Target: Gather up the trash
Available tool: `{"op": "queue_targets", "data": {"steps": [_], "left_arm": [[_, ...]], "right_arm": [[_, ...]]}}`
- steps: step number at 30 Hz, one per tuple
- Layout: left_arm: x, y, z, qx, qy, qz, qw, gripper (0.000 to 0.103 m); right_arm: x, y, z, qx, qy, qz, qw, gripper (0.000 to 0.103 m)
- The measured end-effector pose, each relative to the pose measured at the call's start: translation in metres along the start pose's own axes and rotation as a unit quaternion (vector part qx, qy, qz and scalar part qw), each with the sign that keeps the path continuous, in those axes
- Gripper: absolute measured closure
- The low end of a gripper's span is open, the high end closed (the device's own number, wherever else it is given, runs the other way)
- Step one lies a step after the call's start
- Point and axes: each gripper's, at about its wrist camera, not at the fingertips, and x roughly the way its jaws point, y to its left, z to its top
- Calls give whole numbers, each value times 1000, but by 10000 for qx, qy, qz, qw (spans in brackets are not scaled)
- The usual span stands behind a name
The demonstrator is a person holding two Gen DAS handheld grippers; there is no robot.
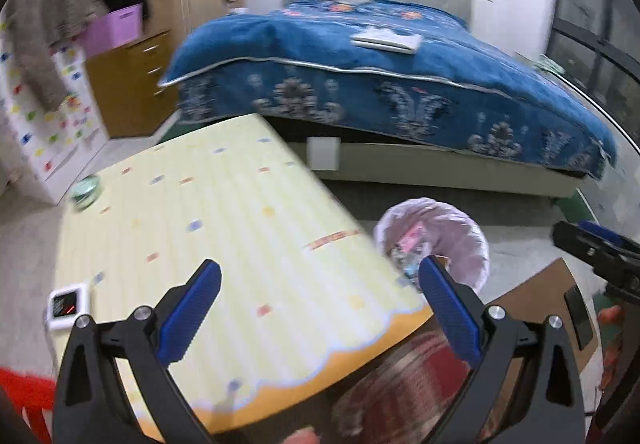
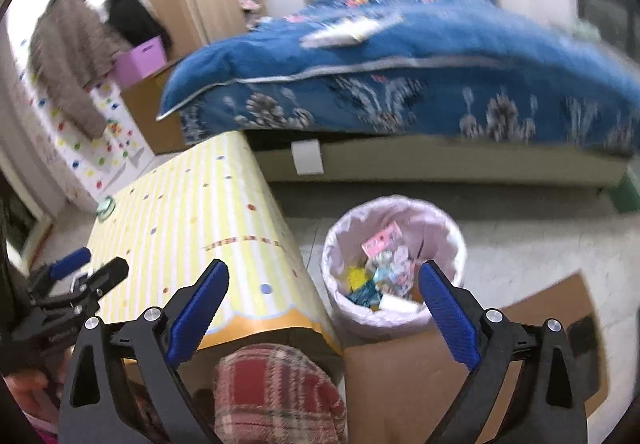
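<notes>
A bin lined with a pale pink bag (image 2: 394, 264) stands on the floor right of the table and holds several colourful wrappers (image 2: 384, 264). In the left wrist view the same bin (image 1: 452, 240) peeks out behind the table's right edge. My left gripper (image 1: 320, 272) hangs open above the yellow striped tablecloth (image 1: 224, 228), nothing between its blue pads. My right gripper (image 2: 322, 276) is open too, raised over the table's corner and the bin, with nothing in it. Each gripper shows at the edge of the other's view: the right gripper (image 1: 596, 244), the left gripper (image 2: 86, 268).
A small white timer (image 1: 68, 304) and a green round dish (image 1: 86, 190) lie on the table's left side. A bed with a blue quilt (image 1: 400, 76) fills the back. Flat cardboard (image 2: 480, 356) lies on the floor by the bin. A person's plaid-clad knee (image 2: 280, 392) is below.
</notes>
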Motion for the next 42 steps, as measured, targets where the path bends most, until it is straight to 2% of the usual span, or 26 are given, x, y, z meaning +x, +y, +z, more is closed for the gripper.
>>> {"op": "queue_targets", "data": {"steps": [3, 6, 12, 19, 26, 42], "left_arm": [[-21, 23, -7, -201, 15, 359, 9992, 7], [-43, 43, -16, -367, -25, 686, 9970, 7], [-83, 74, -34, -723, -124, 1163, 9905, 7], [-120, 107, -59, -1050, -102, 1653, 9806, 7], [-128, 126, -71, -1299, -36, 1762, 9757, 7], [-127, 129, -70, -1326, -38, 1716, 9762, 7]], "right_arm": [[-19, 32, -2, -411, -208, 44, 9989, 9], [-28, 56, -2, -589, -263, 284, 9975, 8], [-49, 101, -3, -1065, -367, 583, 9919, 8], [-63, 152, -21, -1805, -340, 847, 9793, 8], [-64, 171, -25, -2048, -277, 981, 9735, 8], [-57, 174, -25, -2033, -233, 855, 9751, 8]]}}
